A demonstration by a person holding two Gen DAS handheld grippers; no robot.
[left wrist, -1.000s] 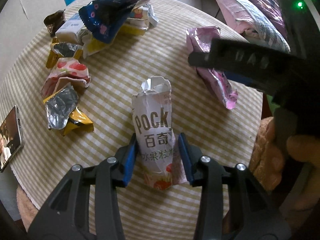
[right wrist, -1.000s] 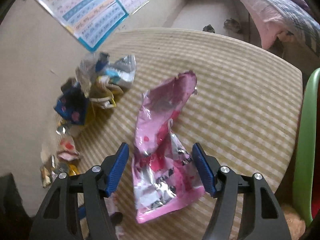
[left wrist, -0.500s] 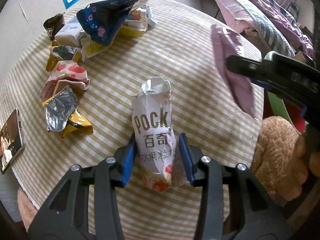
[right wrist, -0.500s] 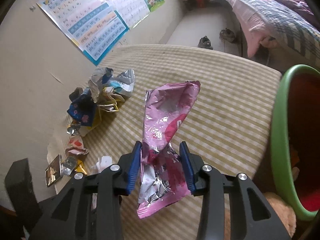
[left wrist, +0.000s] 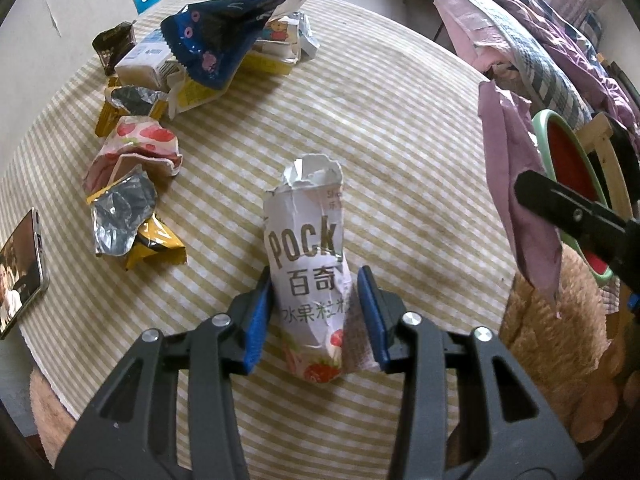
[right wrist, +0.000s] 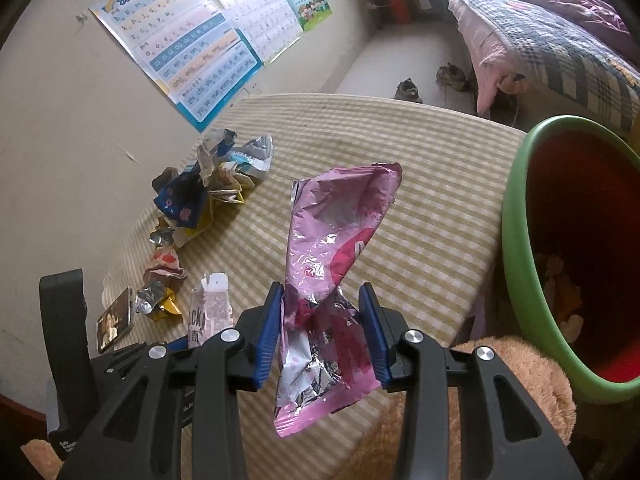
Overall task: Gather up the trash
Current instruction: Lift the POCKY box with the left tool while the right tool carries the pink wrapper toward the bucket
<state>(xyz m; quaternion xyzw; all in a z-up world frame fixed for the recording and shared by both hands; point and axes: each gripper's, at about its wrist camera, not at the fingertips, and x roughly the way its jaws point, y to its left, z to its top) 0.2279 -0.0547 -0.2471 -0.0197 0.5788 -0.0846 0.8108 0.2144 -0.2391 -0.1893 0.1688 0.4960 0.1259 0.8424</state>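
Note:
A white Pocky wrapper [left wrist: 308,264] lies on the checked round table [left wrist: 400,128], and my left gripper [left wrist: 316,312] is shut on its lower half. My right gripper [right wrist: 322,332] is shut on a crumpled pink foil wrapper [right wrist: 336,232], held up off the table. The wrapper's top fans out above the blue pads and its tail hangs below them. To the right of it stands a green bin [right wrist: 516,240] with a red inside and some scraps at the bottom. The left wrist view shows the pink wrapper [left wrist: 516,184] dangling at the table's right edge beside the bin [left wrist: 538,120].
Several more wrappers [left wrist: 216,40] lie in a row along the table's far left. A phone [left wrist: 20,264] rests at the left edge. A brown plush seat [left wrist: 560,344] is below the bin, a bed [right wrist: 560,40] behind it, and posters [right wrist: 192,52] on the wall.
My right gripper closed on the pink wrapper, lifted it off the table and carried it right toward the green bin. The left gripper stayed put on the Pocky wrapper.

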